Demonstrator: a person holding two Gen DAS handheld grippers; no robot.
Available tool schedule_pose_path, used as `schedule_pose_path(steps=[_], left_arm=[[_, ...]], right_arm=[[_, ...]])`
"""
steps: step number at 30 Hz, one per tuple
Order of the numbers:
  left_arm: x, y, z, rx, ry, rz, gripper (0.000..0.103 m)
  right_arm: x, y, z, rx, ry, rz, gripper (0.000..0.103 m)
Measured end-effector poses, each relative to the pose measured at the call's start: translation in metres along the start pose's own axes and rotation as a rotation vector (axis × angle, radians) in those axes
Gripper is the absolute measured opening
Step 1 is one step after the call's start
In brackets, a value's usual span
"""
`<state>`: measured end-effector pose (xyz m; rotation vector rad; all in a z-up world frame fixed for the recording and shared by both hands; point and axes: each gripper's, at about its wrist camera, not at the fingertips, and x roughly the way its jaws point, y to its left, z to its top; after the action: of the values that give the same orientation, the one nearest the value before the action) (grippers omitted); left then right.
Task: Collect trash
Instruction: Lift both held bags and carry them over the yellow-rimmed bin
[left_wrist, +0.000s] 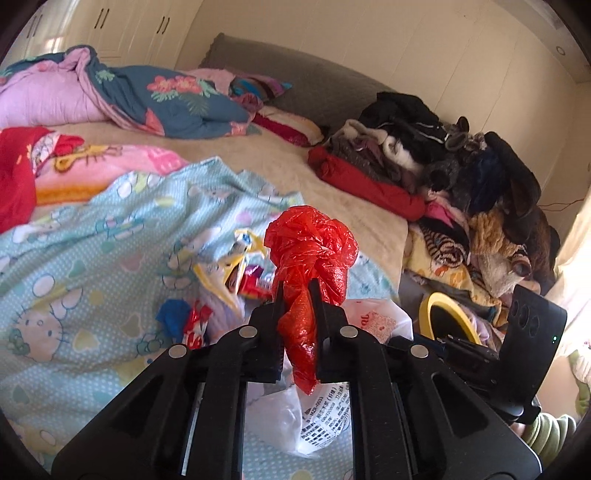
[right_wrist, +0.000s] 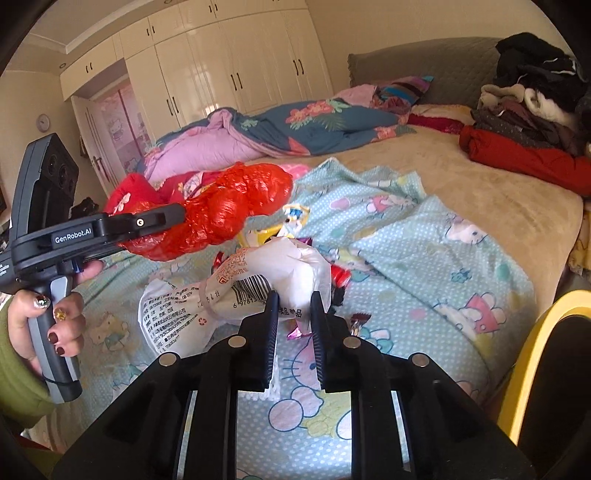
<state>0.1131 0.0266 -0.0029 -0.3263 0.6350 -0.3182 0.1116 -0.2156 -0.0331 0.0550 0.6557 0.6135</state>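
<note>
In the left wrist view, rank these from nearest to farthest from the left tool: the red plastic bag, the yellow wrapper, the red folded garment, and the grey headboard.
1. Red plastic bag: clamped in the left tool.
2. Yellow wrapper: just left, on the blue sheet.
3. Red folded garment: right side, mid-bed.
4. Grey headboard: far end, against the wall.

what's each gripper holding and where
Left gripper pinches the red bag at its twisted neck; right gripper pinches the white bag at its bunched end.

Bright warm daylight, glare on wardrobe doors (right_wrist: 207, 74) (glossy); fisheye edges bent, dark.
</note>
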Motion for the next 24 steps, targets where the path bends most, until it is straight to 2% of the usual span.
schedule_pose_path(steps=[11, 24], left_arm=[[-0.02, -0.025, 0.013, 0.017, -0.066, 0.0, 0.007], [-0.028, -0.06, 0.014, 0.071, -0.084, -0.01, 0.007]], right_arm=[[-0.041, -0.021, 0.012, 0.056, -0.103, -0.035, 0.017], [-0.089, -0.047, 0.017, 0.096, -0.211, -0.122, 0.017]])
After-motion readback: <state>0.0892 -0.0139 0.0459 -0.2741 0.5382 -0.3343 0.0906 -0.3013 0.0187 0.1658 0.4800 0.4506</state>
